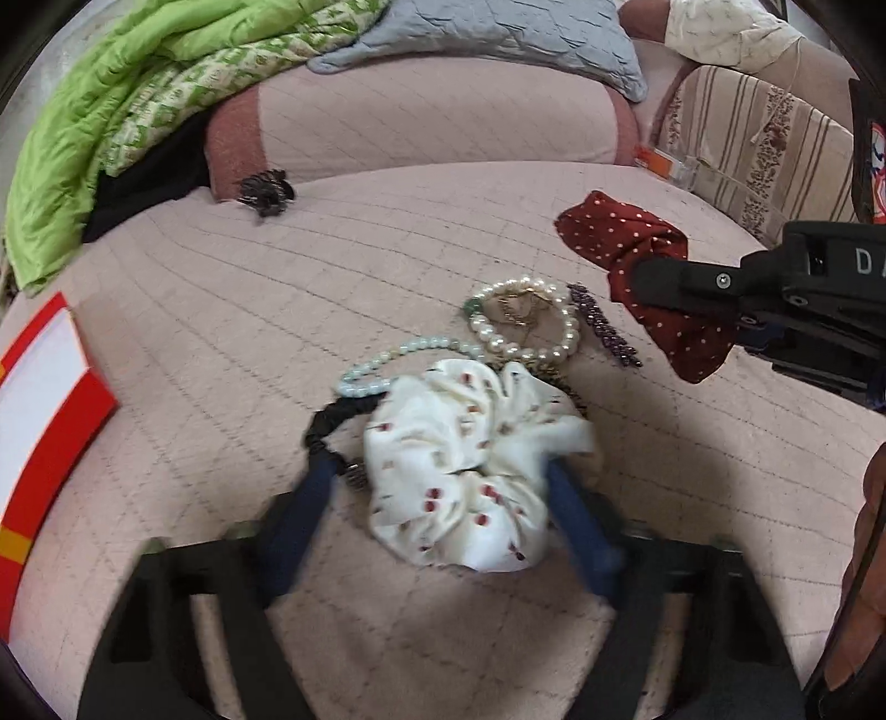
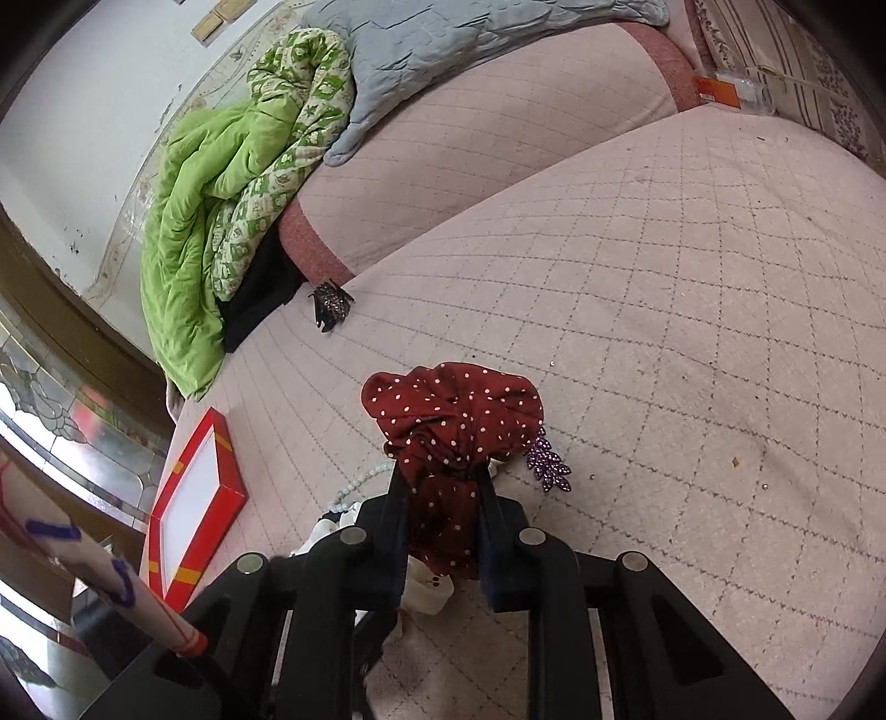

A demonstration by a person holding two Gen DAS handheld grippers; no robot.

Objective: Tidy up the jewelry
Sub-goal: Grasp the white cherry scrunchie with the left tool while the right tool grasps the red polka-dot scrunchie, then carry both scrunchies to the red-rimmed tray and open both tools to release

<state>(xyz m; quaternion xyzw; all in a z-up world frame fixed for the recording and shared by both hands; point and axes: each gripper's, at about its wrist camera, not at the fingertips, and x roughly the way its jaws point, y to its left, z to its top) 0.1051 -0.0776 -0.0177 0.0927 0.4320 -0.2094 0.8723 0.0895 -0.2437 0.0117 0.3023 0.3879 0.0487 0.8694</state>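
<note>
A white scrunchie with small red prints (image 1: 459, 459) lies on the pink quilted bed (image 1: 387, 266). My left gripper (image 1: 437, 482) straddles it; the right blue finger (image 1: 570, 504) touches the cloth, the left one stands a little clear, so it is open. My right gripper (image 2: 443, 482) is shut on a dark red polka-dot scrunchie (image 2: 459, 410), also seen at the right edge of the left wrist view (image 1: 614, 232). A pearl bracelet (image 1: 526, 321), a pale green bead string (image 1: 387, 360), a black bead bracelet (image 1: 326, 426) and a purple clip (image 1: 603, 332) lie close by.
A red-framed flat box (image 1: 50, 399) lies at the bed's left edge. A black claw clip (image 1: 266, 191) sits by the pillow roll. A green blanket (image 2: 221, 183) and a grey pillow (image 2: 421, 50) are piled at the back.
</note>
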